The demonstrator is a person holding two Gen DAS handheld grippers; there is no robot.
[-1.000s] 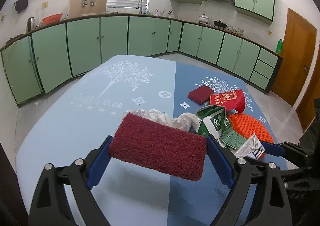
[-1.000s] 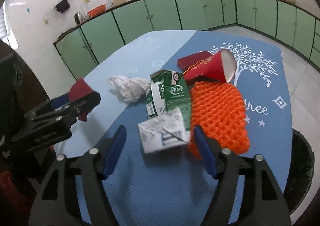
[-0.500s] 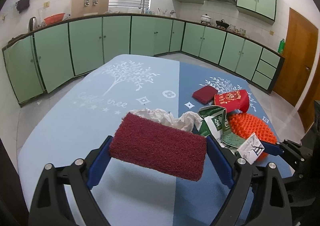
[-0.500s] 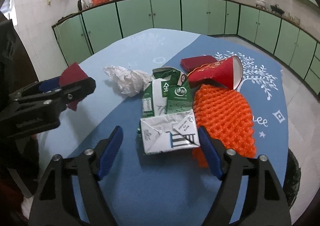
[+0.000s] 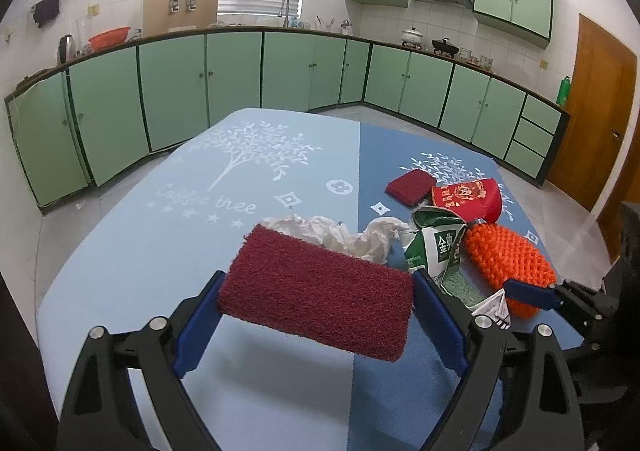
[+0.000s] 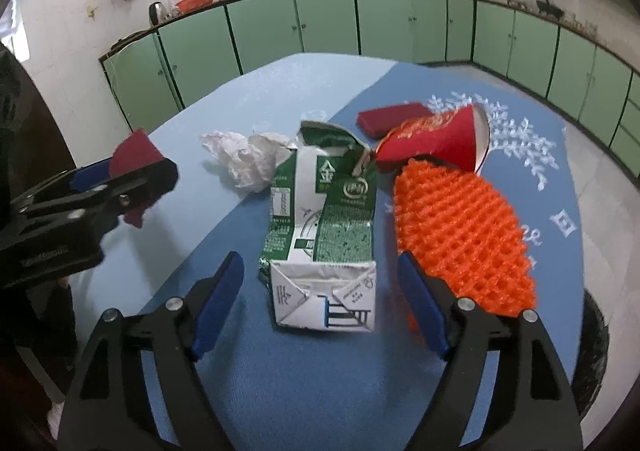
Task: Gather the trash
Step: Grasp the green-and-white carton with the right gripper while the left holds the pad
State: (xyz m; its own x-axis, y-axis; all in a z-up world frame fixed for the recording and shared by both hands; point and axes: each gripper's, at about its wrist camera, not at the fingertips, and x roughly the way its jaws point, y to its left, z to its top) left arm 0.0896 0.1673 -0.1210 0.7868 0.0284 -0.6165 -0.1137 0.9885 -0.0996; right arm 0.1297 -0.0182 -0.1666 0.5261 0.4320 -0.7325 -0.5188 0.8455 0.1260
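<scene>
Green-and-white flattened milk carton (image 6: pixel 320 227) lies on the blue worktop (image 6: pixel 320 379), its long axis running away from you, folded base between your right tool's (image 6: pixel 320 303) spread fingers. Your left tool (image 5: pixel 320 315) clamps a maroon scouring pad (image 5: pixel 316 291) crosswise.

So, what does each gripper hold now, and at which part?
The left gripper clamps the dark red scouring pad by its two short ends. The right gripper is open, holding nothing.
</scene>
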